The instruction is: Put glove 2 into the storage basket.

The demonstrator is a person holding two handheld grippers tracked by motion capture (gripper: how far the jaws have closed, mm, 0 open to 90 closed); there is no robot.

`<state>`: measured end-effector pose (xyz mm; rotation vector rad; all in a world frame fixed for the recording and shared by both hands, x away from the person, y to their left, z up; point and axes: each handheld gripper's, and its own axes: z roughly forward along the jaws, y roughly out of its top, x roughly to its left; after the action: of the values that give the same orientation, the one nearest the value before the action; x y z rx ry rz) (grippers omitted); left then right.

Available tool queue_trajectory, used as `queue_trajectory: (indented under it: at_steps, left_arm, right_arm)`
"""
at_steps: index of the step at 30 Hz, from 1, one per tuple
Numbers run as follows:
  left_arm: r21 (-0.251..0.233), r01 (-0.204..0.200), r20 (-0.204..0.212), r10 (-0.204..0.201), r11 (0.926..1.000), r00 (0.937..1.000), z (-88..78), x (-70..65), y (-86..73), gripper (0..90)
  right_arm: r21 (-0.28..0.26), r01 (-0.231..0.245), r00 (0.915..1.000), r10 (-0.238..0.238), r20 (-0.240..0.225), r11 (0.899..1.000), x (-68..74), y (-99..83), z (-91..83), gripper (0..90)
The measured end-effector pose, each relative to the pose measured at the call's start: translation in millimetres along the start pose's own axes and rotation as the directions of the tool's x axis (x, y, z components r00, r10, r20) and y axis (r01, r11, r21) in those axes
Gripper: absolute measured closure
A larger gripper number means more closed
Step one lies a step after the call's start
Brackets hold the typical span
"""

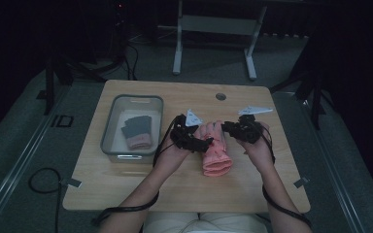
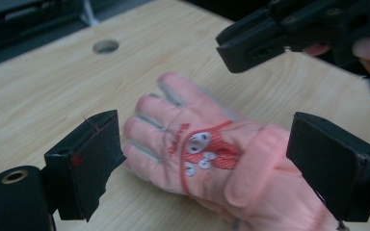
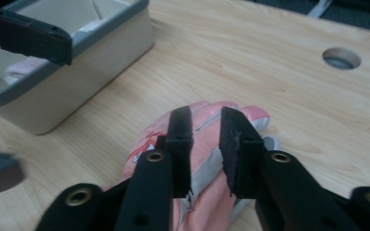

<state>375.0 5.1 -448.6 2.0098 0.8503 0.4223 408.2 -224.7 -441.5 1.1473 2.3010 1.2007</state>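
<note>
Here, a pink glove (image 1: 215,151) lies flat on the table (image 1: 252,184), between the two grippers. In the high view the left gripper (image 1: 205,141) hangs just over the glove's left edge, while the right gripper (image 1: 227,127) sits near the glove's fingertip end, beside the far right of it.

From the left gripper view, its fingers (image 2: 84,163) stand spread wide, one on each side of the glove (image 2: 207,159), above it and clear of the fabric; the red patch on the back of the glove shows between them. The right gripper (image 2: 255,45) hovers beyond, over the table past the glove's fingertips.

From the right gripper view, its fingers (image 3: 180,144) are drawn near each other with a narrow gap left between them. The glove (image 3: 204,168) lies below and behind them; nothing sits in the gap, and I cannot tell whether the tips touch the fabric.

A grey bin (image 1: 110,131) stands well to the left of the left gripper's fingers, on the table, with a dark and pink glove (image 1: 137,132) inside. A round hole (image 1: 221,96) in the tabletop lies beyond the fingers of both.
</note>
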Motion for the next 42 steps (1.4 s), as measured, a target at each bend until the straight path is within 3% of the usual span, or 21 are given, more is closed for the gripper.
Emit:
queue_trajectory:
  at_steps: [2, 4, 8, 10, 12, 16, 18, 20, 22, 24, 25, 26, 27, 28, 29, 30, 31, 34, 39, 42]
  left_arm:
    - [0.020, 0.013, -0.022, -0.012, 0.9997, 0.9997, 6.1, 3.7, -2.3, 13.7]
    - [0.045, 0.043, -0.013, -0.043, 0.9981, 0.9990, 11.7, 8.0, -5.8, 14.4]
    - [0.145, 0.074, -0.009, -0.074, 0.9867, 0.9972, 29.9, 11.2, -13.7, 14.5]
    - [0.196, 0.119, 0.020, -0.126, 0.9734, 0.9919, 39.6, 15.7, -17.6, 14.5]
    - [0.237, 0.127, -0.001, -0.131, 0.9631, 0.9914, 48.4, 18.3, -22.1, 14.5]
    - [0.306, 0.166, 0.019, -0.180, 0.9376, 0.9834, 65.0, 23.8, -33.1, 14.5]
    - [0.325, 0.205, 0.048, -0.232, 0.9232, 0.9714, 72.6, 26.8, -39.1, 14.5]
    - [0.319, 0.227, 0.053, -0.256, 0.9202, 0.9652, 77.1, 29.0, -42.7, 14.6]
    - [0.323, 0.258, 0.068, -0.295, 0.9104, 0.9532, 82.2, 32.1, -46.1, 15.7]
    - [0.330, 0.304, 0.127, -0.361, 0.8936, 0.9237, 87.5, 37.1, -50.8, 24.3]
    - [0.332, 0.313, 0.162, -0.381, 0.8898, 0.9103, 90.3, 39.6, -53.2, 28.7]
    - [0.343, 0.327, 0.205, -0.410, 0.8807, 0.8889, 92.5, 43.0, -55.4, 35.8]
    - [0.352, 0.334, 0.226, -0.426, 0.8741, 0.8759, 94.2, 45.5, -56.7, 41.3]
    - [0.354, 0.337, 0.249, -0.435, 0.8725, 0.8652, 95.2, 46.1, -57.3, 45.4]
    - [0.353, 0.340, 0.260, -0.441, 0.8715, 0.8590, 95.3, 46.3, -57.4, 52.8]
    - [0.355, 0.336, 0.263, -0.438, 0.8724, 0.8598, 94.9, 45.5, -56.5, 55.9]
    - [0.353, 0.325, 0.260, -0.426, 0.8774, 0.8667, 93.5, 43.8, -54.6, 60.9]
    - [0.347, 0.284, 0.240, -0.377, 0.8939, 0.8944, 88.6, 36.9, -46.1, 72.5]
    - [0.343, 0.274, 0.230, -0.363, 0.8986, 0.9031, 83.0, 29.8, -36.2, 77.5]
    - [0.336, 0.242, 0.221, -0.326, 0.9103, 0.9194, 77.2, 24.9, -28.4, 78.1]
  right_arm:
    - [0.003, -0.009, 0.9999, 0.009, 0.008, 1.000, 0.5, -1.4, 7.3, 66.4]
    - [0.007, -0.012, 0.9998, 0.012, 0.013, 1.000, 1.9, -4.2, 14.0, 60.6]
    - [0.067, -0.017, 0.9992, 0.015, 0.037, 0.998, 2.3, -15.7, 28.7, 50.0]
    - [0.129, -0.010, 0.9995, 0.006, 0.030, 0.992, 3.5, -25.1, 37.3, 45.1]
    - [0.184, 0.000, 0.9983, -0.010, 0.057, 0.983, 1.9, -34.7, 45.1, 44.4]
    - [0.195, -0.096, 0.9954, 0.095, 0.012, 0.976, -15.9, -49.0, 50.7, 39.6]
    - [0.209, -0.130, 0.9904, 0.137, -0.019, 0.969, -23.0, -53.5, 52.5, 39.5]
    - [0.217, -0.129, 0.9895, 0.140, -0.036, 0.968, -24.2, -55.4, 53.4, 43.9]
    - [0.234, -0.107, 0.9917, 0.120, -0.044, 0.966, -21.0, -54.1, 54.0, 49.0]
    - [0.245, -0.092, 0.9937, 0.104, -0.039, 0.965, -18.7, -52.7, 55.2, 52.1]
    - [0.247, -0.091, 0.9938, 0.104, -0.040, 0.965, -18.6, -52.6, 55.8, 52.8]
    - [0.248, -0.092, 0.9936, 0.105, -0.041, 0.964, -18.6, -53.0, 56.4, 53.4]
    - [0.245, -0.094, 0.9931, 0.108, -0.045, 0.965, -18.5, -53.8, 56.9, 53.9]
    - [0.240, -0.099, 0.9927, 0.112, -0.044, 0.966, -18.5, -54.7, 57.2, 54.7]
    - [0.233, -0.102, 0.9923, 0.116, -0.044, 0.967, -17.9, -55.5, 57.6, 56.2]
    - [0.230, -0.105, 0.9924, 0.117, -0.038, 0.968, -16.7, -55.9, 57.4, 57.3]
    - [0.224, -0.106, 0.9926, 0.116, -0.035, 0.969, -15.7, -56.1, 57.0, 59.0]
    - [0.209, -0.111, 0.9922, 0.121, -0.031, 0.972, -13.4, -56.0, 54.2, 62.3]
    - [0.177, -0.152, 0.9852, 0.163, -0.051, 0.972, -17.4, -58.5, 47.2, 65.3]
    - [0.162, -0.153, 0.9858, 0.162, -0.045, 0.975, -14.0, -56.4, 39.4, 66.7]
